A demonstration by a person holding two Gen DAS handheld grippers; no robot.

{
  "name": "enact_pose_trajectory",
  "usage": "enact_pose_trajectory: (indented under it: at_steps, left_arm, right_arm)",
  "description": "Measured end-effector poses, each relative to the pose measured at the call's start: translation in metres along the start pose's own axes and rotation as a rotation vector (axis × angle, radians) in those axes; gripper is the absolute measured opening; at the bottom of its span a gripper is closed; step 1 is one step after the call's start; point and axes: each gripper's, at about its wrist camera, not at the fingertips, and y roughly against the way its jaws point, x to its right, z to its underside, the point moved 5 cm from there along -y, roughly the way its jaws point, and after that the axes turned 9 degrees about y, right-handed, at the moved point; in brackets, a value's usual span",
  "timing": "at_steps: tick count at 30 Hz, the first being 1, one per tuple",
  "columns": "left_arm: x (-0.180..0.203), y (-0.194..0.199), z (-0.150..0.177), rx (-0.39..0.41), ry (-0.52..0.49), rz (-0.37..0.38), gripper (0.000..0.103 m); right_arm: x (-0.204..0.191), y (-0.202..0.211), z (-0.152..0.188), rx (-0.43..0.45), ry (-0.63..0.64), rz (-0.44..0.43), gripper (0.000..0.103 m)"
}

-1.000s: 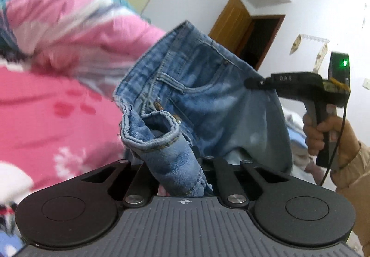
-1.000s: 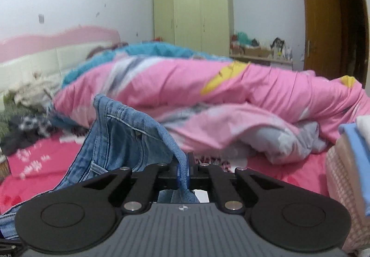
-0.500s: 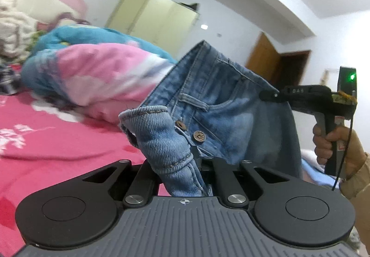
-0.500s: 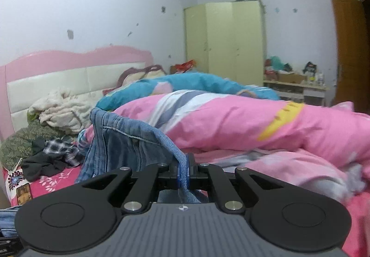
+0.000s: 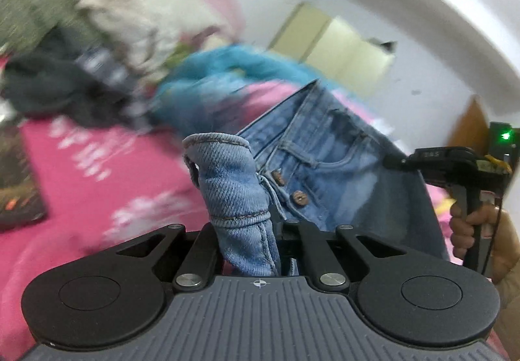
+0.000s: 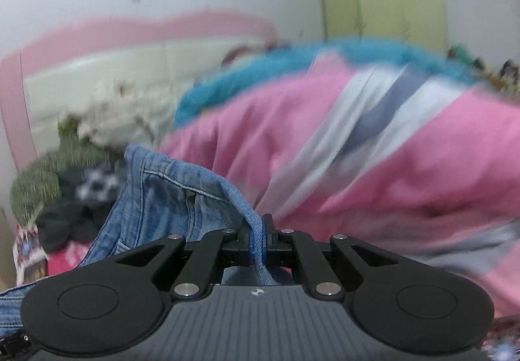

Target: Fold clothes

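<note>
Bedding and clothes pile motion-blurred

Small pale lettering, seemingly "DAS", is showing on the black body of the right gripper; nothing else is reading legibly.

The right gripper is clamped on the hem of blue denim jeans. Beyond lies a blurred pink striped quilt.
</note>
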Motion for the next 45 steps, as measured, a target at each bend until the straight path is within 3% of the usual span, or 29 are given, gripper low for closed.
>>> enact_pose_trajectory:
  at_steps: [4, 11, 13, 16, 19, 20, 21, 22, 23, 24, 29, 34, 38, 40, 45]
  left_arm:
    - [-0.019, -0.009, -0.004, -0.024, 0.066, -0.035, 0.005]
    - [-0.016, -0.017, -0.028, 0.062, 0.071, -0.028, 0.005]
    - [-0.028, -0.022, -0.031, 0.055, 0.109, -0.054, 0.005]
    - [-0.051, -0.041, -0.024, -0.044, 0.15, -0.162, 0.006]
    - [-0.064, -0.048, -0.017, -0.106, 0.154, -0.241, 0.014]
    - [-0.065, -0.047, -0.017, -0.106, 0.154, -0.242, 0.017]
    - [-0.066, -0.046, -0.018, -0.107, 0.154, -0.242, 0.017]
    - [-0.066, -0.045, -0.017, -0.112, 0.157, -0.245, 0.018]
    - [-0.067, -0.045, -0.016, -0.117, 0.161, -0.249, 0.018]
    - [-0.065, -0.044, -0.016, -0.121, 0.167, -0.254, 0.018]
    - [-0.055, -0.036, -0.017, -0.117, 0.18, -0.304, 0.018]
    - [-0.046, -0.021, -0.011, -0.103, 0.142, -0.337, 0.019]
    - [-0.041, 0.002, -0.003, -0.091, 0.112, -0.347, 0.024]
    - [-0.041, 0.015, 0.001, -0.088, 0.107, -0.344, 0.024]
    - [-0.024, 0.037, 0.006, -0.074, 0.008, -0.306, 0.024]
  right_arm:
    - [-0.017, -0.053, 0.03, -0.087, 0.025, -0.035, 0.004]
    - [-0.009, -0.062, 0.007, -0.01, -0.054, -0.068, 0.004]
    - [-0.001, -0.072, 0.008, -0.014, -0.092, -0.069, 0.004]
    - [0.005, -0.109, 0.031, -0.109, -0.124, -0.056, 0.004]
    - [-0.001, -0.151, 0.068, -0.267, -0.058, -0.008, 0.006]
    - [-0.004, -0.156, 0.073, -0.276, 0.003, 0.019, 0.013]
    - [-0.007, -0.158, 0.075, -0.276, 0.056, 0.053, 0.031]
    - [-0.008, -0.157, 0.074, -0.282, 0.088, 0.084, 0.039]
    - [-0.008, -0.154, 0.072, -0.282, 0.11, 0.115, 0.05]
    - [-0.008, -0.149, 0.068, -0.273, 0.13, 0.14, 0.055]
    - [-0.011, -0.102, 0.054, -0.232, 0.189, 0.183, 0.055]
    - [-0.007, -0.034, 0.054, -0.184, 0.184, 0.169, 0.055]
    - [0.001, 0.01, 0.048, -0.164, 0.17, 0.177, 0.054]
    - [0.003, 0.023, 0.042, -0.149, 0.139, 0.167, 0.054]
    - [-0.025, 0.034, 0.029, -0.111, 0.118, 0.029, 0.051]
